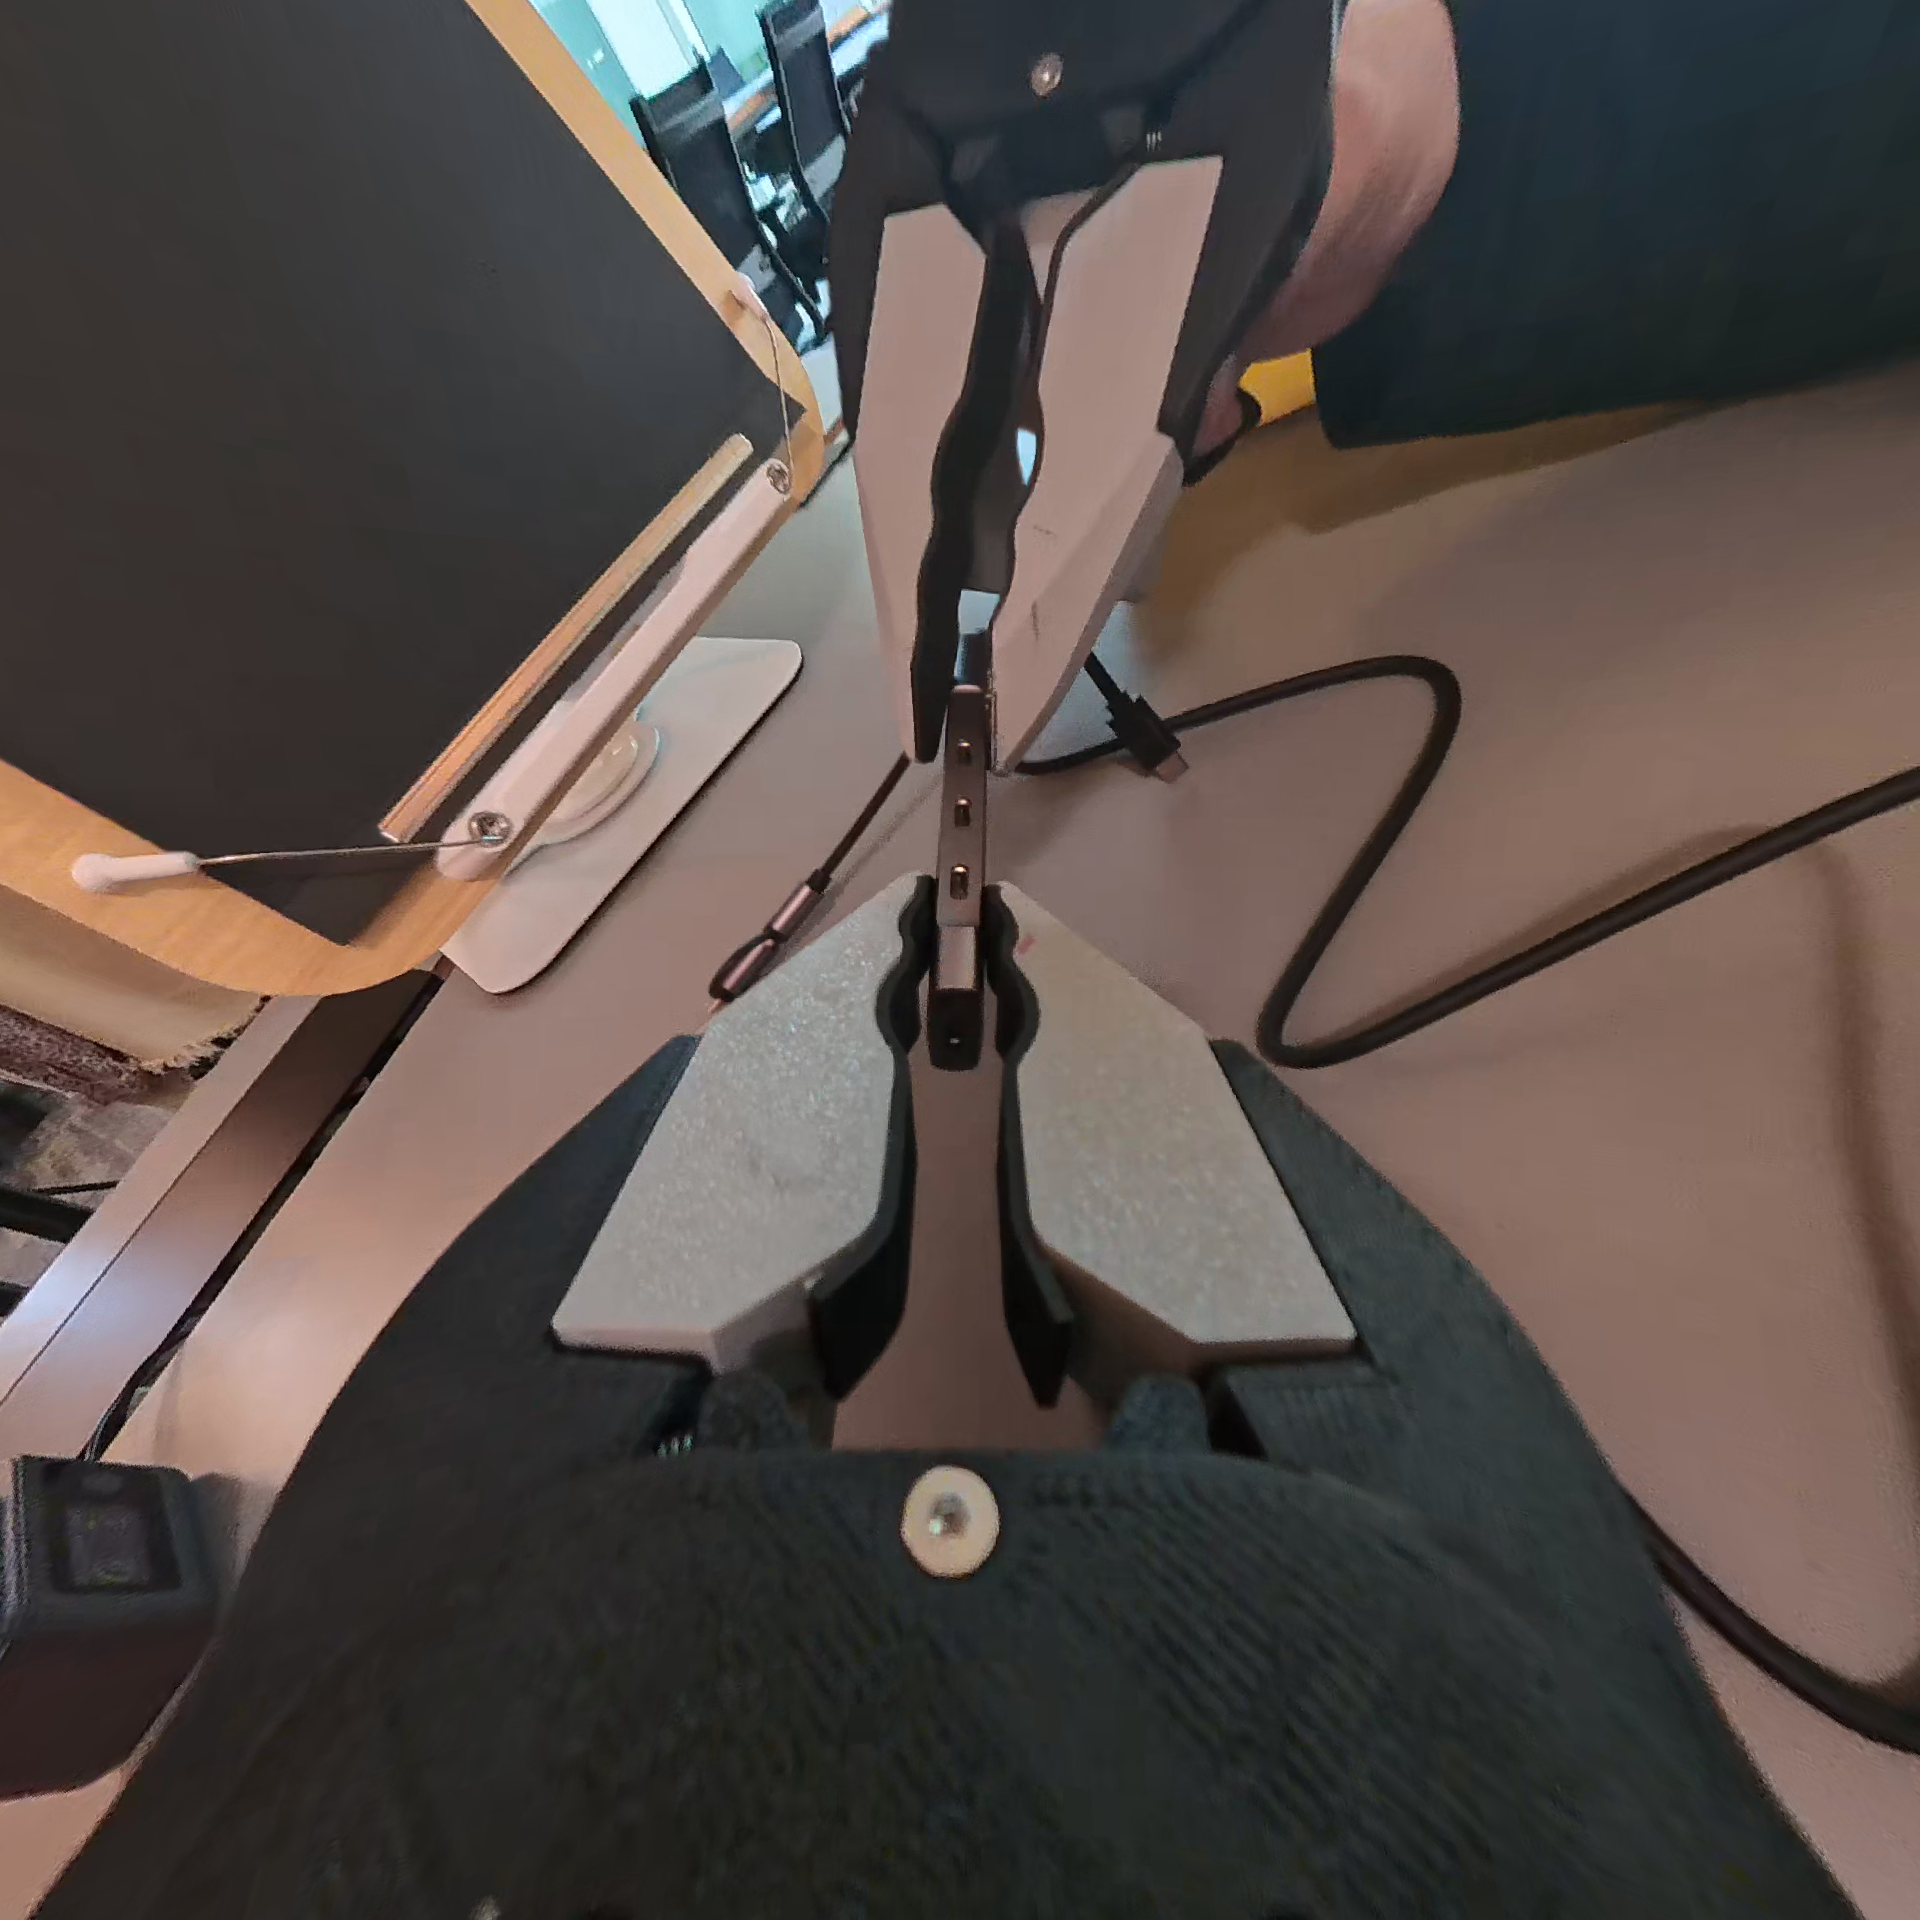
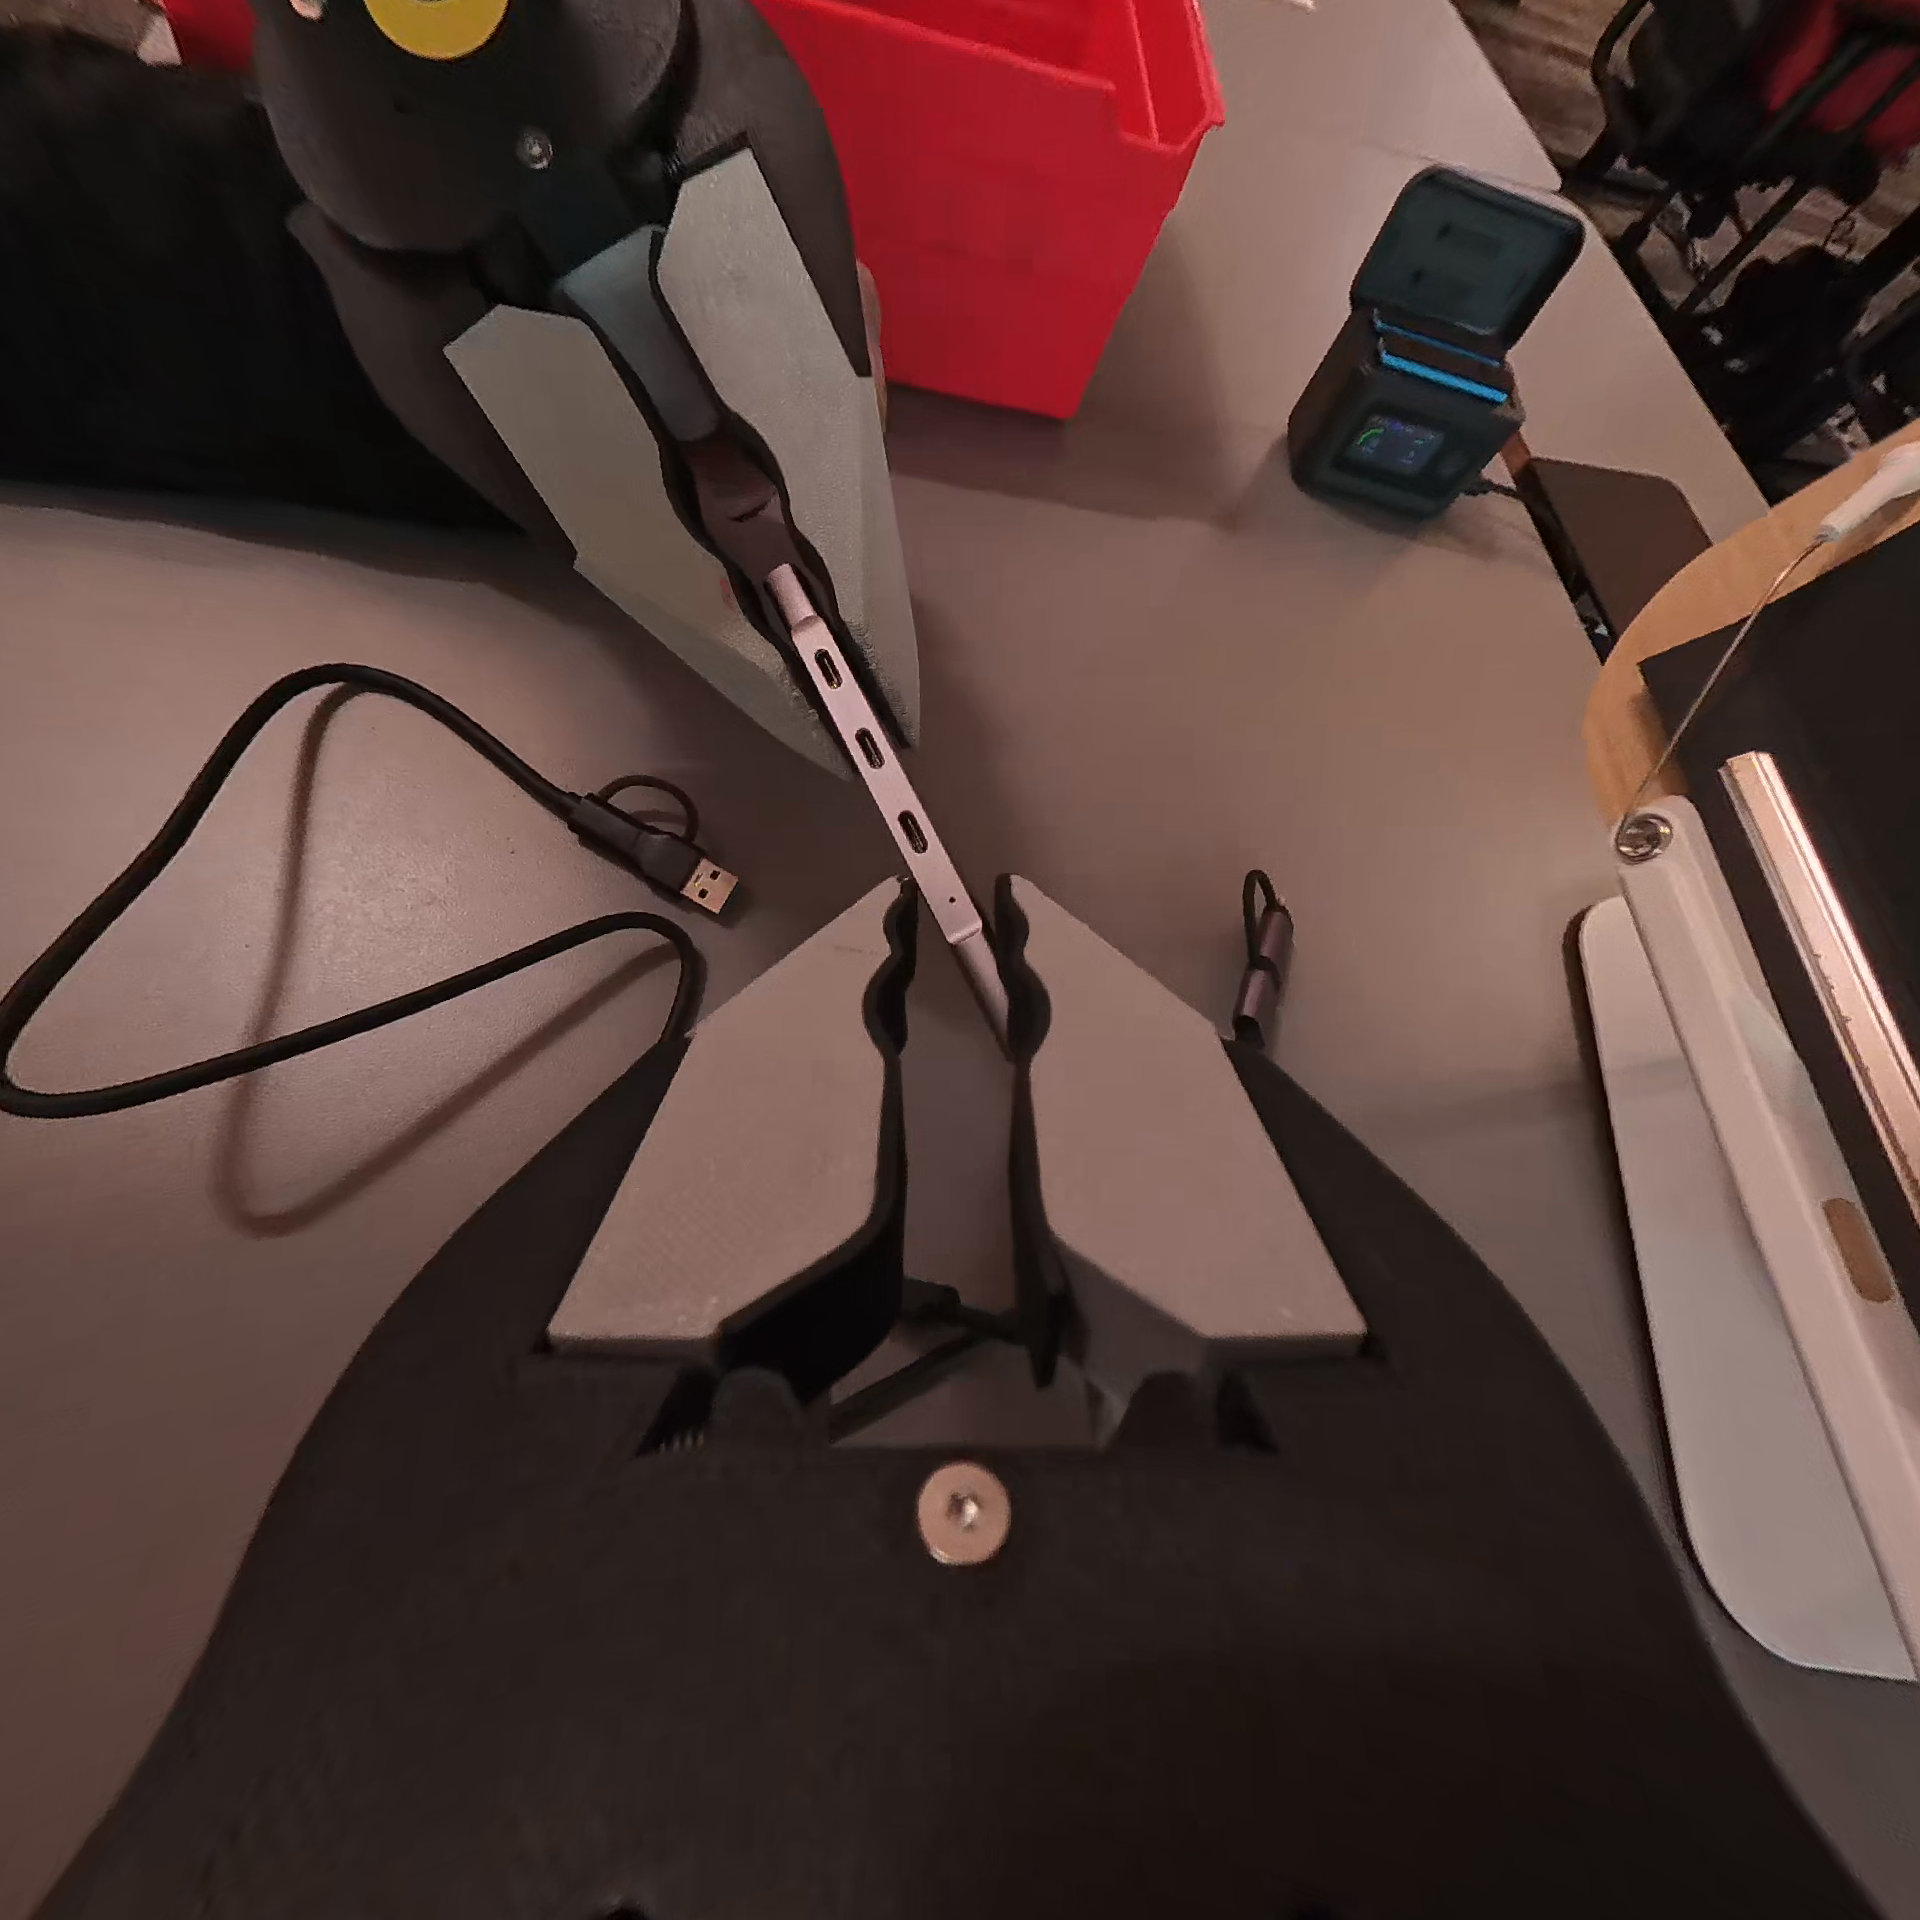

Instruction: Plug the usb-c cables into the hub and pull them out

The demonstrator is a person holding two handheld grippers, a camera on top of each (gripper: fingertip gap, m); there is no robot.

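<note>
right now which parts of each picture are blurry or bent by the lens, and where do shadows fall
Left wrist view: the hub is fairly sharp, the sleeve at top right is smeared, and the screen edge bows from the wide lens. Right wrist view: sharper overall, the black cable casts a soft shadow on the table, and the red bin curves.

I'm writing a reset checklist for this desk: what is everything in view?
table: one, grey, under everything
hub: one, grey, held in the air
cable: one, black, looped on the table
short adapter lead: one, dark grey, on the table
bin: one, red, far across the table
case: one, dark, lid open, beside the bin
screen: one, black, wood-framed, on a white stand
chairs: several, black, background
left gripper: black and grey, jaws shut on hub
right gripper: same colours, jaws around hub's other end, grip unclear
hand: one, behind the right gripper
</note>
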